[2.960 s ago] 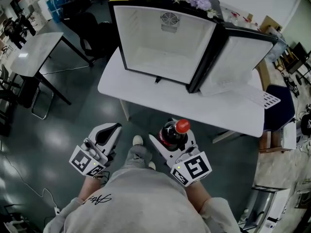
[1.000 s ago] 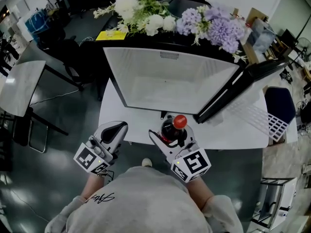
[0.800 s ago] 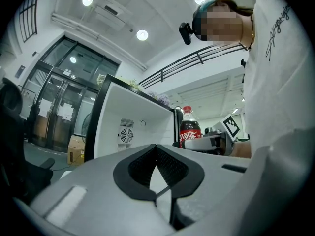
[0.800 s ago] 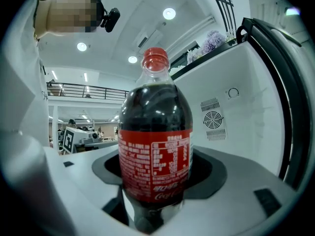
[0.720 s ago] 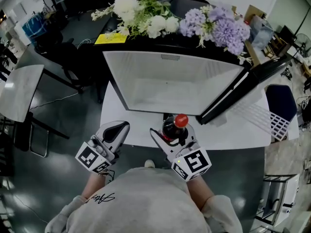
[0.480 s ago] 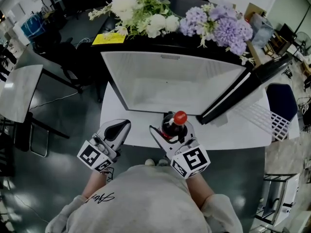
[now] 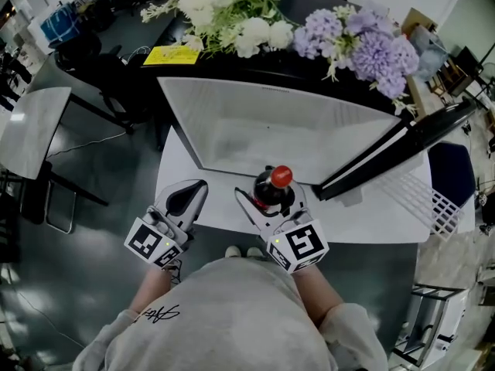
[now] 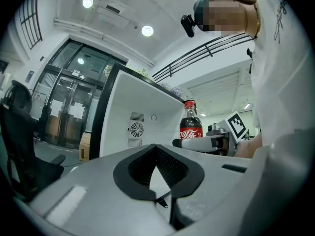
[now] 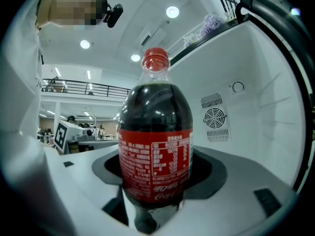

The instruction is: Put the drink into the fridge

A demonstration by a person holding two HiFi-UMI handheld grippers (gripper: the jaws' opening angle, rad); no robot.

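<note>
- Closer to the open fridge [image 7: 255, 122] the drink [image 7: 272, 185] has been brought; the cavity lies straight ahead of the right tongs [image 7: 265, 205].
- Those tongs are clamped on the drink; the left tongs [image 7: 188, 194] are closed on nothing.
- Insertion and release are judged outstanding.

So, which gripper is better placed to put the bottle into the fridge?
The right gripper: its jaws hold the cola bottle upright, just before the open fridge. The left gripper is shut and empty.
</note>
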